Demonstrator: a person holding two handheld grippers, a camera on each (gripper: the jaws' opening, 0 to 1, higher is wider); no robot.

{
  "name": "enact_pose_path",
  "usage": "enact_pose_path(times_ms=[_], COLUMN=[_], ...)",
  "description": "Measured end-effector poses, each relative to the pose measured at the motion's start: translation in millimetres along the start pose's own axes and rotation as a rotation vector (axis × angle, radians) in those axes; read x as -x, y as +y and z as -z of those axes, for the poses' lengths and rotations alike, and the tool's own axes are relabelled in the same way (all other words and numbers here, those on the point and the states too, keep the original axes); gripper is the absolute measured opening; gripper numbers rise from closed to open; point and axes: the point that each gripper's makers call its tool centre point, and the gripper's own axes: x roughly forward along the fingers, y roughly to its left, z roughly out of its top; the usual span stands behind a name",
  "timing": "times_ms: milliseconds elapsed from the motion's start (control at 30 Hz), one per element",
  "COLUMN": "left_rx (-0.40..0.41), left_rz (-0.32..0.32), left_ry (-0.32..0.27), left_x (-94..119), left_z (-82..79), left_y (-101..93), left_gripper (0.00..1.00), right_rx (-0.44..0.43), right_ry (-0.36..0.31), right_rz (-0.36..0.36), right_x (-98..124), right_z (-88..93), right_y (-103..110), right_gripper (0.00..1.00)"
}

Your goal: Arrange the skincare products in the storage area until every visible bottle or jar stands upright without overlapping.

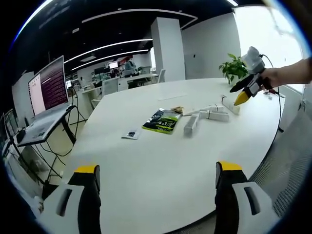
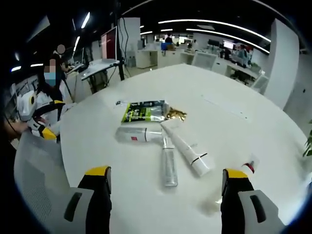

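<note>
Though tubes (image 2: 185,146) flat, pouch (image 2: 144,111) sealed

The left gripper (image 1: 157,178) is held level, jaws spread wide, nothing between them. The right gripper (image 2: 165,183) is likewise parted and unloaded; in the left gripper view it (image 1: 242,93) is seen extended, gripped by a hand (image 1: 271,78).

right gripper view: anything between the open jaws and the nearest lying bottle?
Bare white table. In the right gripper view nothing sits between the right gripper and the clear bottle lying ahead.
</note>
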Motion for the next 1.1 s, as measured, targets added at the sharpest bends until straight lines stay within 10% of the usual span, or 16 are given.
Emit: enact_pose_path(times_ms=[1100], left_rx=[0.026], left_rz=[-0.010], left_ry=[0.013], left_x=[1], left_z=[1.9], left_y=[2.1], left_gripper=[0.90], right_rx=[0.027], right_ry=[0.037], right_rz=[-0.035], right_x=[-41], right_z=[-19.1], right_y=[-15], right_gripper=[0.87])
